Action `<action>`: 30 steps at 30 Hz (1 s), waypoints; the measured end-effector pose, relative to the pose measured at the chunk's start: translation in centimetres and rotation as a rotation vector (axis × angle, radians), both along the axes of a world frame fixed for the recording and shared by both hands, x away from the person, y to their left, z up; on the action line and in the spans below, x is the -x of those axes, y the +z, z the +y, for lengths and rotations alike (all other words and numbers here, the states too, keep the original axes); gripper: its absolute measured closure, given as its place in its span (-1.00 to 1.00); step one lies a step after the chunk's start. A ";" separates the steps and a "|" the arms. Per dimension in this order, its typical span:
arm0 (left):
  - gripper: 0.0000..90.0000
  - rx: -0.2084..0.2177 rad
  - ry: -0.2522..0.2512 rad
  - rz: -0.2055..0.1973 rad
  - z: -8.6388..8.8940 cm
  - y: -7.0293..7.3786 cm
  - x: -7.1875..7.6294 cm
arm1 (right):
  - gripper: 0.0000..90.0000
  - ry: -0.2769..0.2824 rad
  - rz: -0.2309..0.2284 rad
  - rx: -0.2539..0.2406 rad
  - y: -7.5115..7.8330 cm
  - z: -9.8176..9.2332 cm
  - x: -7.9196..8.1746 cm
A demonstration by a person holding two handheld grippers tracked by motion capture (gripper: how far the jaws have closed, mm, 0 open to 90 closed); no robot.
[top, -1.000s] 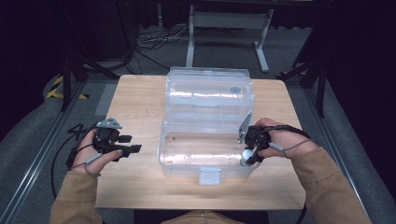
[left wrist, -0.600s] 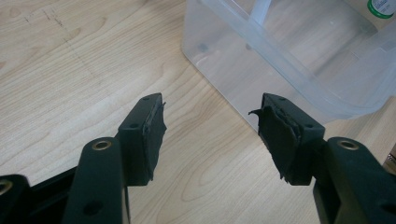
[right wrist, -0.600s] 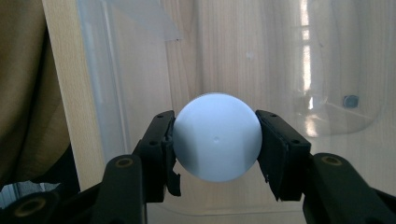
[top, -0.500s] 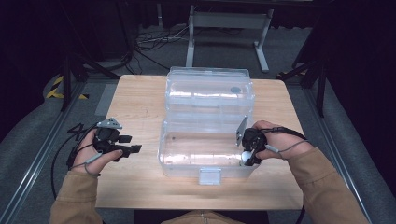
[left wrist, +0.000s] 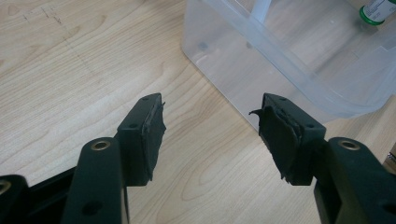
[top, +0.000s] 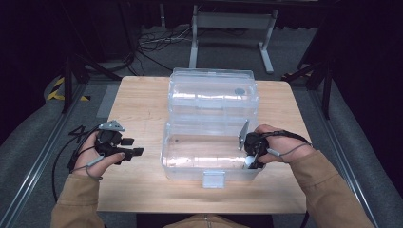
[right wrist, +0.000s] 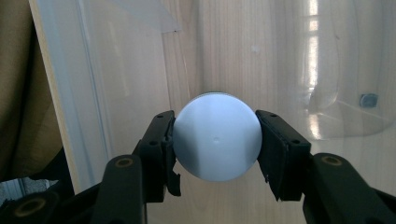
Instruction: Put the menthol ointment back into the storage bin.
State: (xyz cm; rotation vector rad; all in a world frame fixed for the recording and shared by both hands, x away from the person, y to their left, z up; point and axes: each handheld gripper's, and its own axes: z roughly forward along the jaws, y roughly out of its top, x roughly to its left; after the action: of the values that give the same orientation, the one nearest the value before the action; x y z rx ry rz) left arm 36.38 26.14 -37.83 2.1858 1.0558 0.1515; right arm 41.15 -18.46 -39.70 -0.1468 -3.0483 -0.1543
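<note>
Right gripper view: one white ball [right wrist: 216, 142]

A lab or studio: dark curtains, floor cables [top: 152, 45], a metal stand [top: 233, 23].

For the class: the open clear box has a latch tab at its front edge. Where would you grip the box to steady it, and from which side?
Grip the left wall of the box with the open left gripper, coming from the left: the rim is thin, upright and faces its jaws. The right gripper holds the bottle.
</note>
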 end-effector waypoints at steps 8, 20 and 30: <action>-0.10 -0.001 -0.002 0.006 0.0 -0.1 0.0 | 0.12 -0.002 0.008 0.007 -0.6 0.2 -0.1; -0.11 -0.001 0.000 0.008 0.0 -0.2 -0.1 | 0.11 -0.001 0.005 0.017 -0.9 0.3 -0.1; -0.11 -0.004 -0.001 0.005 0.0 -0.2 -0.1 | 0.11 0.004 -0.012 0.039 -1.1 0.5 0.1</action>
State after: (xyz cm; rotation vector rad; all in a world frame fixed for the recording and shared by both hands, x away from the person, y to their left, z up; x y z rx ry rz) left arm 36.46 26.17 -38.02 2.1916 1.0586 0.1476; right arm 41.10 -17.98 -40.75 -0.1428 -3.0648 -0.0957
